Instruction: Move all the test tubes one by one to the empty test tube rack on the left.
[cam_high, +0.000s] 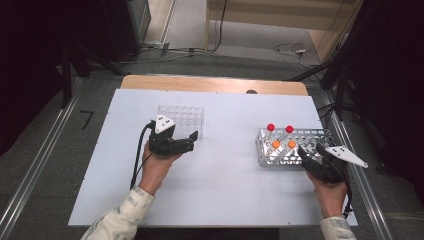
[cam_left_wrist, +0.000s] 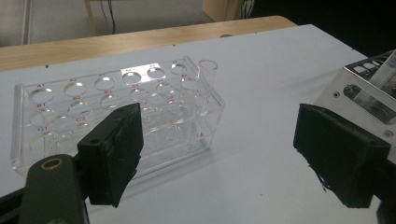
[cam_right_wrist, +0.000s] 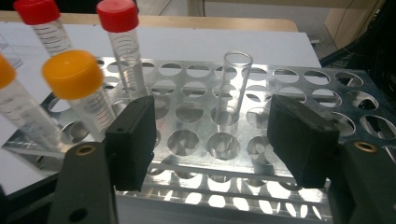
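Two racks: a clear plastic rack sits well to the left of the metal rack, both on the white table.
Thing in hand: an uncapped glass tube stands upright in a hole near the middle of the metal rack, straight ahead of the right gripper.
Right gripper: at the near right corner of the metal rack, jaws wide apart and empty, the open tube lined up in the gap between them but farther back, not touched.
Left gripper: well left of the metal rack, just in front of the clear rack; its jaws stand apart too, holding nothing.
Other tubes: two red-capped tubes and two orange-capped tubes lean in the left part of the metal rack; one more open tube stands at the end of the clear rack nearest the metal rack.
Handling, my guess: the open tube looks light, stiff, smooth and breakable, so likely slippery between the pads.
Where to grip: I'd take it on the bare upper stretch below the rim, above the rack plate, squeezing gently and lifting straight up so it doesn't bind in the hole.
Risk: the capped tubes lean just to the left of the path.
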